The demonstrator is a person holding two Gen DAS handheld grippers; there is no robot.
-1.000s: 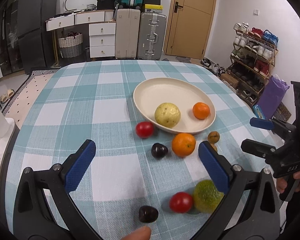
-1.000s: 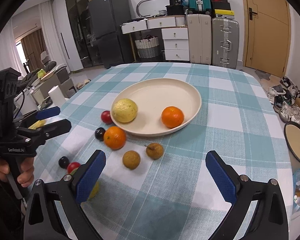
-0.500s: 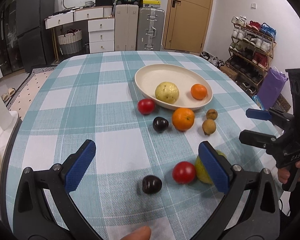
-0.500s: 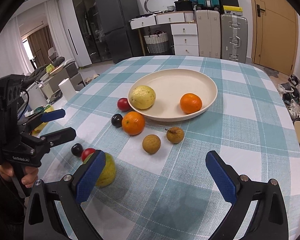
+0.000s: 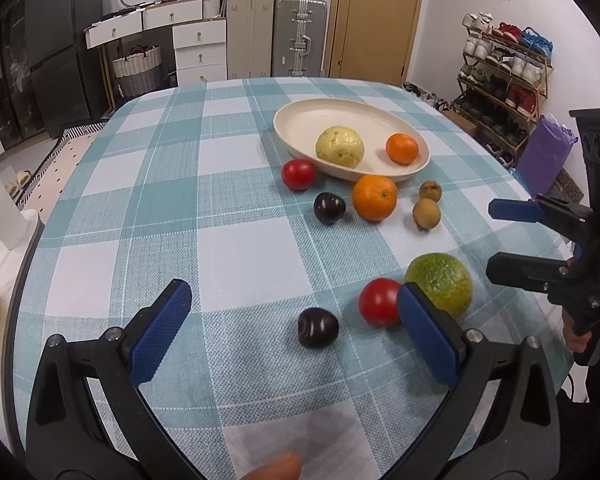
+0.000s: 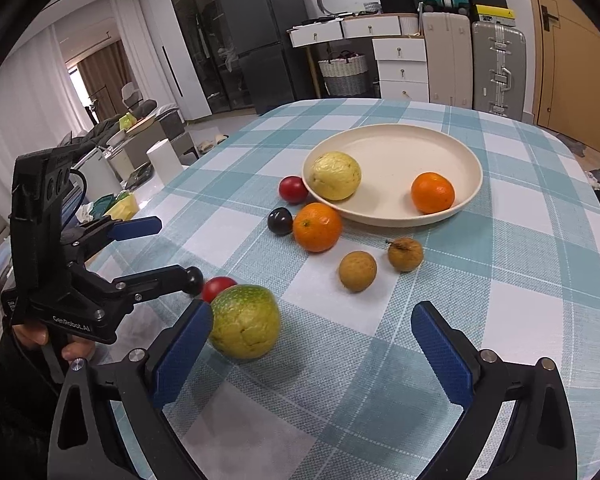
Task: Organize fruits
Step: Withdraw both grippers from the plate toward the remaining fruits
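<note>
A cream plate (image 5: 300,120) (image 6: 388,152) holds a yellow fruit (image 5: 339,147) (image 6: 335,175) and a small orange (image 5: 401,149) (image 6: 433,193). On the cloth lie a large orange (image 5: 374,197) (image 6: 317,227), two red tomatoes (image 5: 298,174) (image 5: 380,302), two dark plums (image 5: 329,208) (image 5: 317,327), two brown longans (image 5: 426,213) (image 6: 357,271) and a green-yellow fruit (image 5: 440,285) (image 6: 245,322). My left gripper (image 5: 296,332) is open, above the near plum. My right gripper (image 6: 312,356) is open, its left finger beside the green-yellow fruit.
The table wears a teal checked cloth (image 5: 172,184). Suitcases (image 5: 276,36), drawers (image 5: 198,48) and a door stand behind. A shoe rack (image 5: 500,76) is at the right. A white cylinder (image 5: 0,212) stands off the table's left edge.
Both grippers have pulled back toward the near table edge and dropped lower. The plate looks farther off; the near plum, tomato and green-yellow fruit now sit ahead of the fingers. No fruit moved.
</note>
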